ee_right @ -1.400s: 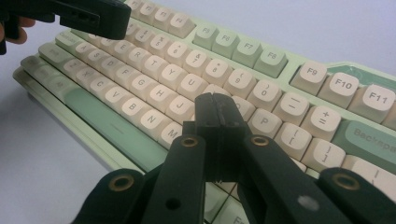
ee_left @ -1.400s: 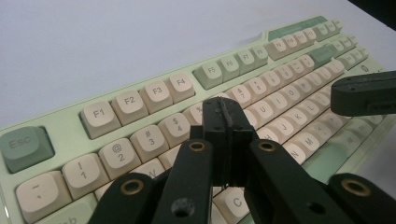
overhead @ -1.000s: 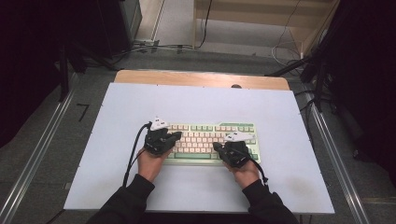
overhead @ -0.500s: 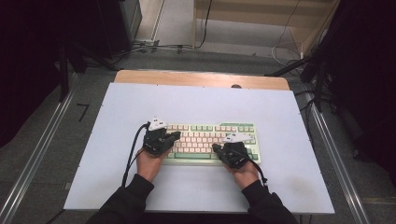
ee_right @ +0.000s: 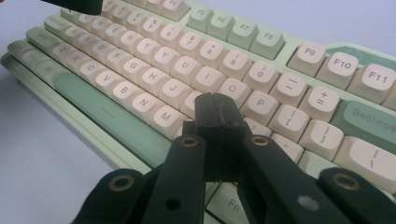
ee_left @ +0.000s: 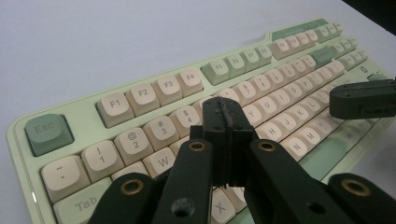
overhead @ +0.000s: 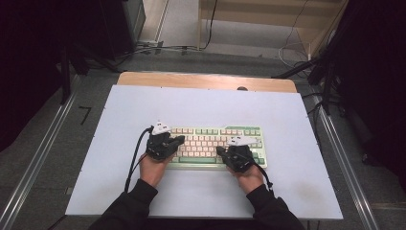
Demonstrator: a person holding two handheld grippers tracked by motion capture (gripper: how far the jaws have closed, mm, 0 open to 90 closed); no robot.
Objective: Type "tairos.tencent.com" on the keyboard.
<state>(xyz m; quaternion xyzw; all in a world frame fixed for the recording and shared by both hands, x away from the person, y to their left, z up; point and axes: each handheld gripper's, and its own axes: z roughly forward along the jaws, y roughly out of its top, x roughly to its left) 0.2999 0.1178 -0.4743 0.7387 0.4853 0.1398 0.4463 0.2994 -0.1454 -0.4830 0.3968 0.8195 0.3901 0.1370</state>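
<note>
A pale green keyboard with cream keys lies in the middle of the white table. My left gripper hovers over the keyboard's left end. In the left gripper view its jaws are pressed together, and the left gripper's tip is above the keyboard's number and letter rows. My right gripper sits over the keyboard's right half near the front edge. Seen in the right gripper view, the right gripper is shut with nothing in it, above the keys around K and L on the keyboard.
The table has bare white surface all around the keyboard. A wooden strip runs along its far edge. Cables lie on the floor behind, and metal rails flank both sides. The right gripper's dark jaw shows in the left gripper view.
Both hands have shifted only slightly over the keyboard; the right gripper has edged a little toward the keyboard's middle. The keyboard has not moved.
</note>
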